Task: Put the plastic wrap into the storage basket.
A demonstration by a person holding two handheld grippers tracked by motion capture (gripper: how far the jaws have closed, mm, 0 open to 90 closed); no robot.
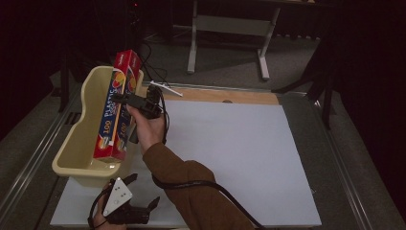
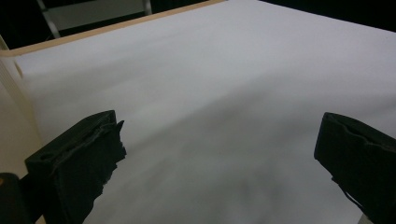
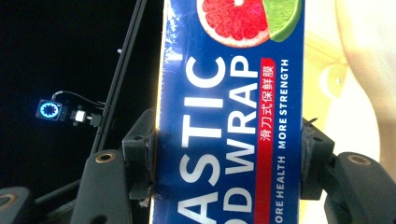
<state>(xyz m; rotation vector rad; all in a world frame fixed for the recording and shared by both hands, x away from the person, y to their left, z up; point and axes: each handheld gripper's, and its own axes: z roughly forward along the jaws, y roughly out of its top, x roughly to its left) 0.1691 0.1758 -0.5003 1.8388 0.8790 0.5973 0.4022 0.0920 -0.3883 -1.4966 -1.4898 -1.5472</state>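
Note:
A long red and blue plastic wrap box [image 1: 114,111] lies lengthwise over the cream plastic basket [image 1: 76,139] at the table's left, its far end raised above the rim. My right gripper [image 1: 125,99] is shut on the box near its middle. In the right gripper view both black jaws press the long sides of the box [image 3: 231,130], whose blue face shows white lettering and a grapefruit picture. My left gripper [image 1: 143,191] rests near the front edge below the basket, jaws spread wide over the bare white sheet [image 2: 224,93], open with nothing between them.
A white sheet [image 1: 239,158] covers most of the table, with a wooden strip [image 1: 225,96] along its far edge. A thin white stick [image 1: 165,88] lies at the far left of that strip. A table frame [image 1: 230,28] stands on the floor beyond. A black cable [image 1: 210,187] trails across the sleeve.

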